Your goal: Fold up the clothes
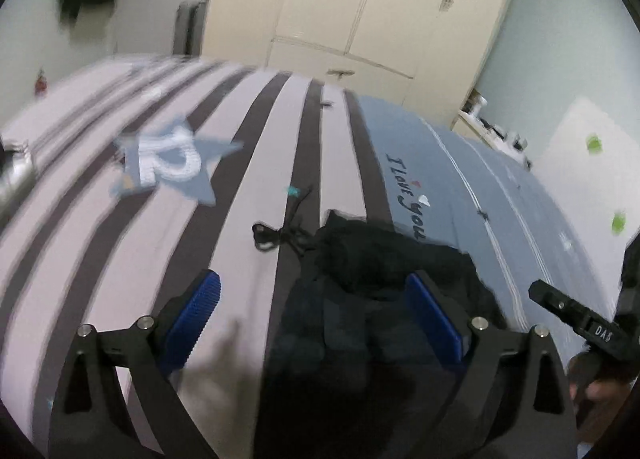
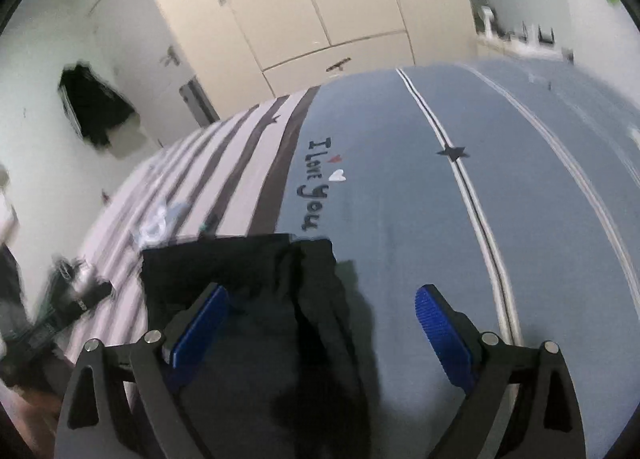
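Note:
A dark, nearly black garment [image 1: 372, 299] lies on the bed, partly bunched, with a drawstring [image 1: 280, 233] trailing off its far left side. My left gripper [image 1: 314, 293] is open just above it, with the cloth under and between the blue pads [image 1: 200, 311]. In the right wrist view the same garment [image 2: 256, 299] lies flat with a straight far edge. My right gripper [image 2: 320, 307] is open over its right part; the right pad [image 2: 440, 323] hangs over bare sheet. The right gripper's body shows at the left wrist view's right edge [image 1: 576, 319].
The bed sheet is striped pink and dark on the left [image 1: 120, 239] and grey-blue with "I love you" lettering on the right [image 2: 400, 199]. A cream wardrobe [image 1: 360, 7] stands beyond the bed. Dark clothing hangs on the wall [image 2: 96, 111]. Cluttered items sit at the left bed edge [image 2: 76, 287].

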`<state>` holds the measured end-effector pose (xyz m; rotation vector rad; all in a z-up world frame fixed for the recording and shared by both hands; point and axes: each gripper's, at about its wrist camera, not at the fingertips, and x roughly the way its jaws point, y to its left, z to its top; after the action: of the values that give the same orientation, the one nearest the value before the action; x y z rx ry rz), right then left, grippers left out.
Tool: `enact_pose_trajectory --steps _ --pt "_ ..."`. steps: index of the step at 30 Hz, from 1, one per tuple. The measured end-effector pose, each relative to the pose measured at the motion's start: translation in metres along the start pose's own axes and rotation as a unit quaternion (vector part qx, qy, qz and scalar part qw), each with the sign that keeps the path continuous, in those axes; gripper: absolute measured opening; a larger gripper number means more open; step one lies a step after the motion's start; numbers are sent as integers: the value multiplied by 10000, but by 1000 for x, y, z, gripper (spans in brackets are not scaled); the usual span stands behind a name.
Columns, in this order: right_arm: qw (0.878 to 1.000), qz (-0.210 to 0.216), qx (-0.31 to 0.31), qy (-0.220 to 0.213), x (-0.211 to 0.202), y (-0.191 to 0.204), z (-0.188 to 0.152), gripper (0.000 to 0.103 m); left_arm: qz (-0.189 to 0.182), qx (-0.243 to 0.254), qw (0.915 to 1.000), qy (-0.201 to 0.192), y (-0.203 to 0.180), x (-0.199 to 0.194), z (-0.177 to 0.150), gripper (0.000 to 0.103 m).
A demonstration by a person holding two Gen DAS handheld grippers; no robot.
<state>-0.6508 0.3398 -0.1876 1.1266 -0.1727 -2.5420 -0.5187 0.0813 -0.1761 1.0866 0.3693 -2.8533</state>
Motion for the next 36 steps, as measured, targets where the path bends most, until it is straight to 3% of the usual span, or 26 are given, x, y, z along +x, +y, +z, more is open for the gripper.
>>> enact_pose_trajectory --steps 1,2,4,8,11,13,17,21,27,30,33,36 --pt "9997 -92 -210 6 -1 7 -6 74 10 172 9998 93 -7 3 -5 46" --pt "9989 -184 -421 13 -2 14 -11 64 20 343 9992 186 -14 5 -11 37" --pt "9974 -268 -660 64 1 26 -21 57 41 686 9969 372 -27 10 -21 21" --pt "9956 -268 -888 126 14 46 -38 53 47 865 9948 539 -40 25 -36 20" --pt "9937 -435 -1011 203 35 53 -47 53 377 909 9916 836 -35 49 -46 21" --pt "9920 -574 -1080 298 52 53 -51 53 363 808 9910 1007 -28 61 -49 21" --pt "9896 -706 -1229 228 58 56 -56 53 328 737 9934 810 -27 50 -44 21" --pt "9899 -659 -1243 -170 36 61 -51 54 112 800 9964 264 -33 33 -29 21" --pt "9900 -769 -1154 -249 56 63 -27 54 279 856 9952 386 -30 78 -2 21" --pt "9910 -900 -989 -55 80 55 -21 54 404 934 9934 525 -22 100 -1 22" --pt "9911 -978 -902 71 94 48 -26 63 470 1150 9912 447 -24 101 -6 22" --pt "9905 -1046 -892 104 97 47 -27 63 320 798 9954 419 -14 92 -2 22"
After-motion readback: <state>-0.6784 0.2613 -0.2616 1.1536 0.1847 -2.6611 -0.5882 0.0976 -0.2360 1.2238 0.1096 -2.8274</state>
